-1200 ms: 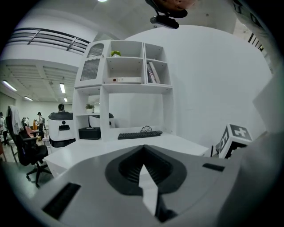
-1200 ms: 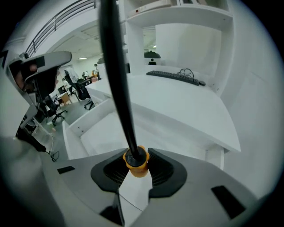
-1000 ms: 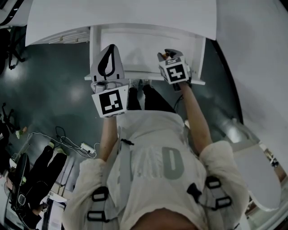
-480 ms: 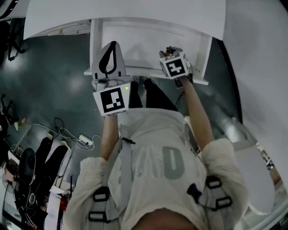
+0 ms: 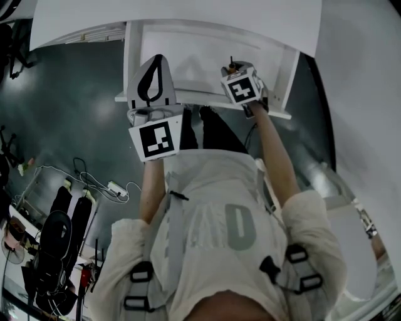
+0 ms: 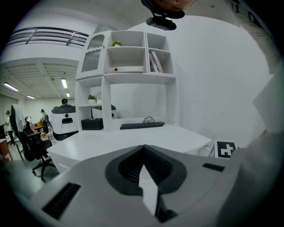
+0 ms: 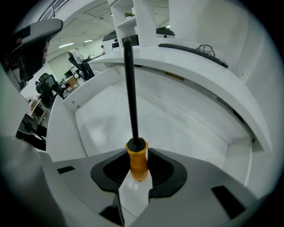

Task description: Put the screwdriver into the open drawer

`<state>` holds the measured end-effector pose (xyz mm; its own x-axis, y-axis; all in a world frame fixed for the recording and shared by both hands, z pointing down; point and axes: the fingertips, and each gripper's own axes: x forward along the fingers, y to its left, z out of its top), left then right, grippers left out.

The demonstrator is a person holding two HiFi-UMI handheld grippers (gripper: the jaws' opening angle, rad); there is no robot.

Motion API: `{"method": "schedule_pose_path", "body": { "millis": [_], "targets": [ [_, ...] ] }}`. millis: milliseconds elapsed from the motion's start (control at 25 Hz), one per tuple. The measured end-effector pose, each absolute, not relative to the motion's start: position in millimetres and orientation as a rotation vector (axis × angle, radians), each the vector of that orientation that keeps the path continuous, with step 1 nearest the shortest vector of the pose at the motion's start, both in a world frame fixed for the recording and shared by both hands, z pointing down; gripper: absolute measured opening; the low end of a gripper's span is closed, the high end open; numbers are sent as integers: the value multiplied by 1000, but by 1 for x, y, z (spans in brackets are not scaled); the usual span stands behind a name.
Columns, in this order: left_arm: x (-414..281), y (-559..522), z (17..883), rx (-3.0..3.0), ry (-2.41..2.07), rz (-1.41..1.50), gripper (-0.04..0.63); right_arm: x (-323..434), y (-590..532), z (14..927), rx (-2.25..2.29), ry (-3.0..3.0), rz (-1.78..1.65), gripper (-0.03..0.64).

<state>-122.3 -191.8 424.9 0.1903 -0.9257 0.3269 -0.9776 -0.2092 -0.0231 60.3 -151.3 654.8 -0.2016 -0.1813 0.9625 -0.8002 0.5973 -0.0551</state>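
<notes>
The screwdriver (image 7: pixel 137 159) has an orange handle and a long black shaft (image 7: pixel 130 84). My right gripper (image 7: pixel 138 167) is shut on the handle, and the shaft points steeply down over the white floor of the open drawer (image 7: pixel 177 128). In the head view the right gripper (image 5: pixel 234 70) hangs over the drawer's front right part, just behind its front panel (image 5: pixel 200 99). My left gripper (image 5: pixel 155 63) is held over the drawer's front left corner, with its jaws together and nothing in them. In its own view the left gripper (image 6: pixel 143 148) points out across the desk top.
The white desk top (image 5: pixel 188 19) overhangs the back of the drawer. A keyboard (image 6: pixel 142 125) and shelves (image 6: pixel 128 66) stand at the desk's back. Cables and a power strip (image 5: pixel 116 188) lie on the dark floor at the left. The person's legs (image 5: pixel 207 135) are under the drawer's front.
My right gripper has sunk a little toward the drawer with the screwdriver still in it. The left gripper has hardly moved.
</notes>
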Motion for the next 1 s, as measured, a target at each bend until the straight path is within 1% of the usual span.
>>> {"method": "schedule_pose_path", "body": {
  "millis": [1000],
  "targets": [
    [-128, -191, 441, 2203, -1822, 395, 6, 57, -150, 675, 692, -1673, 610, 110]
  ]
}}
